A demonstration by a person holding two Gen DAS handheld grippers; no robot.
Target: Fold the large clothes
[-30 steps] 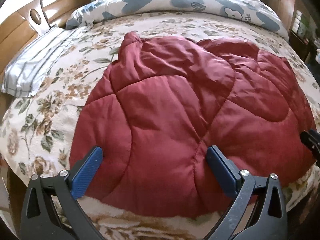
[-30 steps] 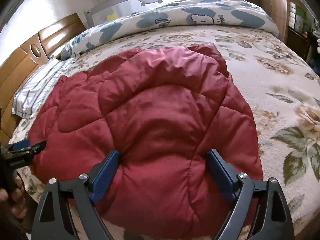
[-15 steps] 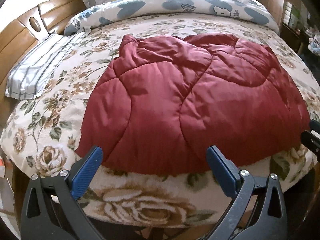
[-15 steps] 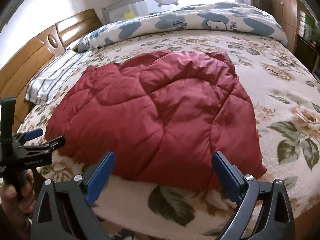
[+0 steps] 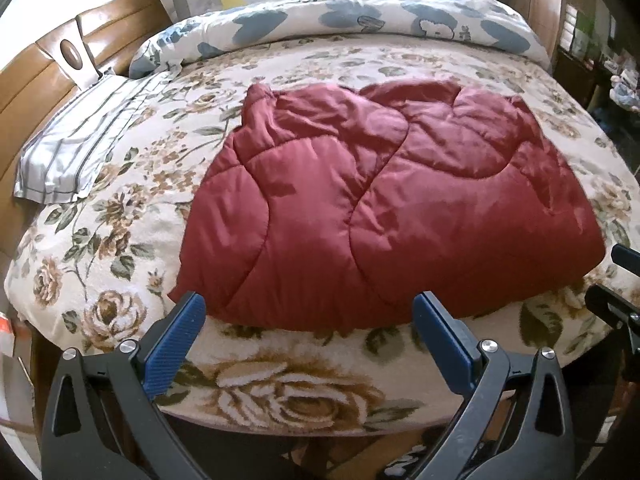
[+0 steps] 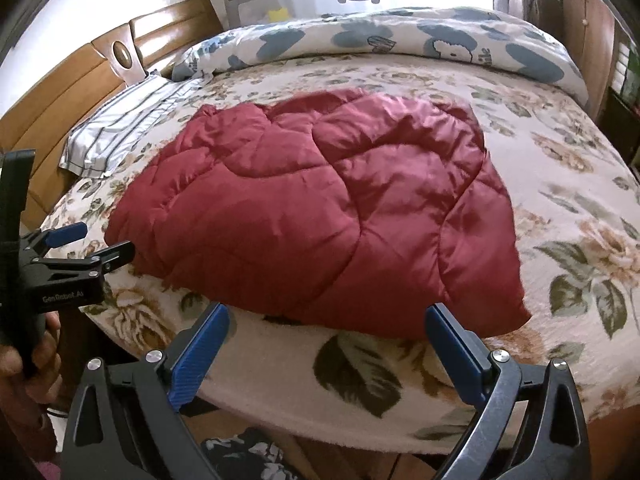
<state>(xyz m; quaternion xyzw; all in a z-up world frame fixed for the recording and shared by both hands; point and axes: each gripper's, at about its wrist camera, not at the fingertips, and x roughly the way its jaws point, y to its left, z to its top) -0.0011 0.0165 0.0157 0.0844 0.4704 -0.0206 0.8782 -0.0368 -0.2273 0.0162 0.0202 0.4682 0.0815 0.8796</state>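
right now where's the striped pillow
In both wrist views the striped pillow lies at the bed's left side, against the wooden headboard, left of the red quilted garment.

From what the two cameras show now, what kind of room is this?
Most likely a home bedroom: a bed with a floral blanket, a wooden headboard with a striped pillow beside it, and a rolled duvet along the far side. A red quilted garment lies on the bed.

Red quilted garment (image 5: 384, 216): satiny padded cloth, catching a sheen. Floral blanket (image 5: 280, 384): fuzzy matt pile. Headboard (image 6: 80, 80): wood, showing gloss. Gripper pads (image 6: 200, 352): ribbed blue plastic, looking matt
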